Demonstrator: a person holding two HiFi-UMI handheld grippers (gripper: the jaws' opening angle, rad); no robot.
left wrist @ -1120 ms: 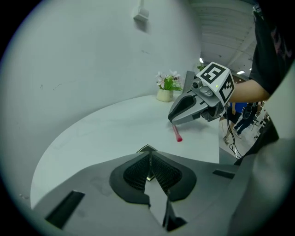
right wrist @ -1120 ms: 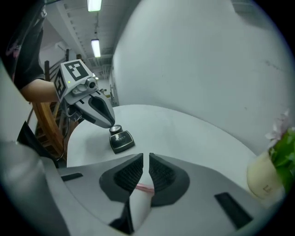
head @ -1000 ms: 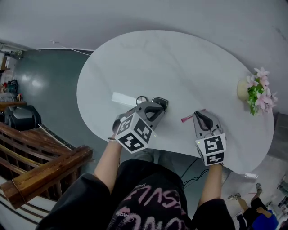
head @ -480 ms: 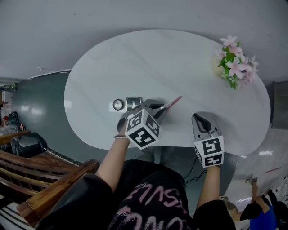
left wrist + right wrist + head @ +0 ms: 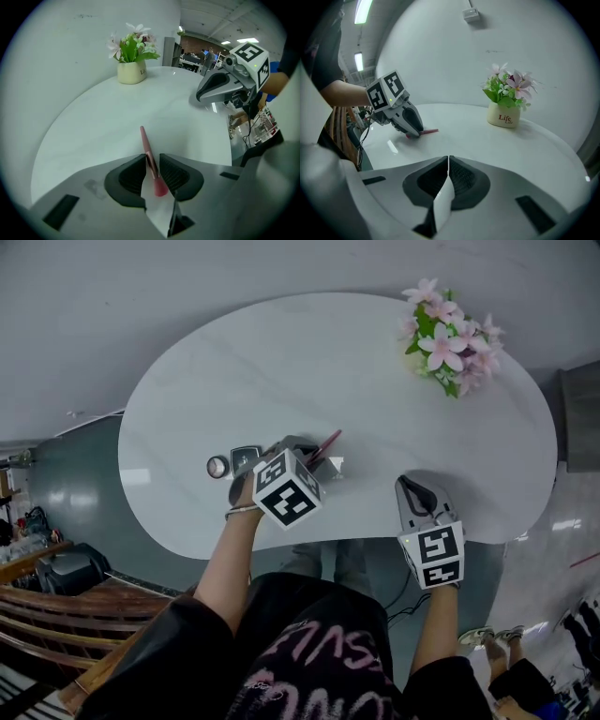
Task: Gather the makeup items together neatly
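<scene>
Left gripper (image 5: 151, 161): tips down at the table (image 5: 309, 362). Its jaws stand parted and have just been opening. The pink makeup stick (image 5: 146, 145) sits in the gap, with daylight on one side of it, so it is not clamped.
Pink makeup stick: lies on the table top near the near edge, its slim end pointing away from the left gripper towards the table's middle.
Right gripper (image 5: 446, 161): jaws closed together, nothing between them. It hangs over the table's near edge, well apart from the left gripper.
Other makeup items: a small round item (image 5: 217, 466) and a dark square case (image 5: 246, 458) sit side by side, just left of the left gripper.
Flower pot (image 5: 441, 334): upright at the far right of the table.
</scene>
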